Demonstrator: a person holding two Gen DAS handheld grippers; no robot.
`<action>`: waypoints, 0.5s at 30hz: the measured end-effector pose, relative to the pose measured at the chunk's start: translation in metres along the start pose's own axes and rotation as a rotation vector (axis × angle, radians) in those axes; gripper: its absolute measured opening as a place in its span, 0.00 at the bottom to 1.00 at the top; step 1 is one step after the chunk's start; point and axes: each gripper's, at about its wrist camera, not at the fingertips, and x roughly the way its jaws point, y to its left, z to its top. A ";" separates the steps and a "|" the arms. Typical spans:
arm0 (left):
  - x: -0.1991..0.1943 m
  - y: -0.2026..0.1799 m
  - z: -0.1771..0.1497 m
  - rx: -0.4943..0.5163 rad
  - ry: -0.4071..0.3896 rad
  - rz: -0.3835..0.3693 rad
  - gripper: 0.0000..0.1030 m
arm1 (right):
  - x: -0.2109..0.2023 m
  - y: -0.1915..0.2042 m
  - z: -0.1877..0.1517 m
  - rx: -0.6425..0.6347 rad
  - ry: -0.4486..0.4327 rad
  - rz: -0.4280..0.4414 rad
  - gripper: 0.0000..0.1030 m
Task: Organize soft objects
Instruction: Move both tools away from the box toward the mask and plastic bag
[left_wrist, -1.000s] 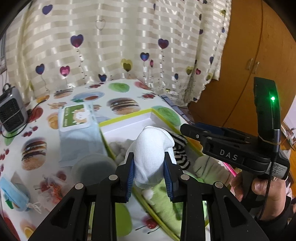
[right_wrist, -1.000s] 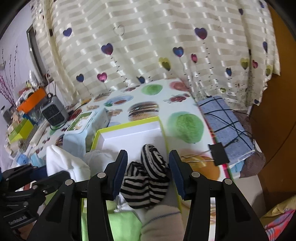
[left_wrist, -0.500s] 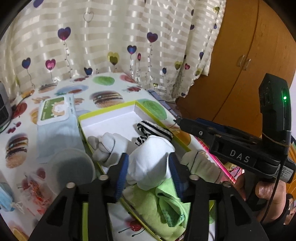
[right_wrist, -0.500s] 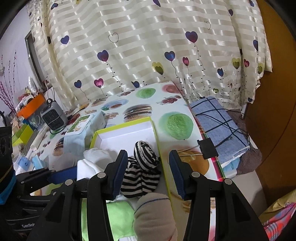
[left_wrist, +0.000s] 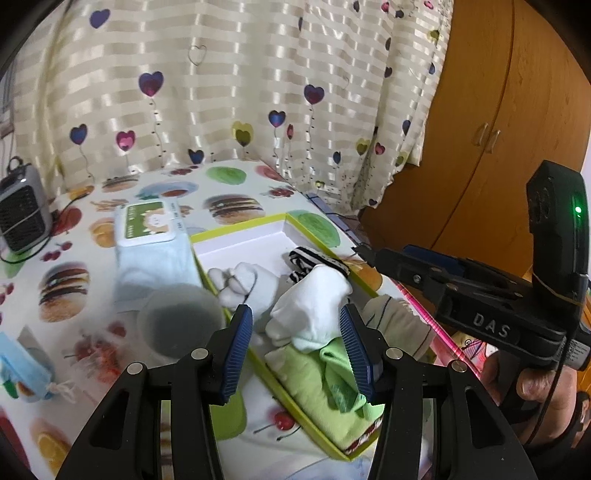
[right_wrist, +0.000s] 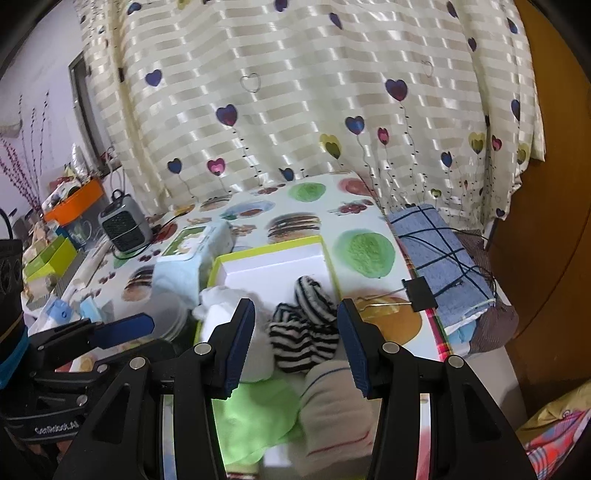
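My left gripper (left_wrist: 295, 343) fingers just sprung wide, white sock roll (left_wrist: 310, 306) released into green-rimmed box (left_wrist: 240, 230) on tabletop. Right gripper (right_wrist: 295, 343) fingers gape, striped sock roll (right_wrist: 304, 332) lying free between, boxed alongside.

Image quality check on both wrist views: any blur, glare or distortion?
Left wrist: strong fisheye bending, dark corners; round grey lid looks soft; wardrobe edges bow. Right wrist: same bending; curtain sheen glares; beige sock near the lens is blurred.
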 end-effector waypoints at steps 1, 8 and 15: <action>-0.003 0.001 -0.001 -0.004 -0.003 0.002 0.47 | -0.003 0.006 -0.001 -0.012 -0.001 0.005 0.47; -0.029 0.015 -0.013 -0.042 -0.023 0.037 0.47 | -0.014 0.040 -0.011 -0.076 0.012 0.042 0.47; -0.052 0.030 -0.023 -0.073 -0.046 0.072 0.47 | -0.022 0.068 -0.018 -0.123 0.020 0.080 0.47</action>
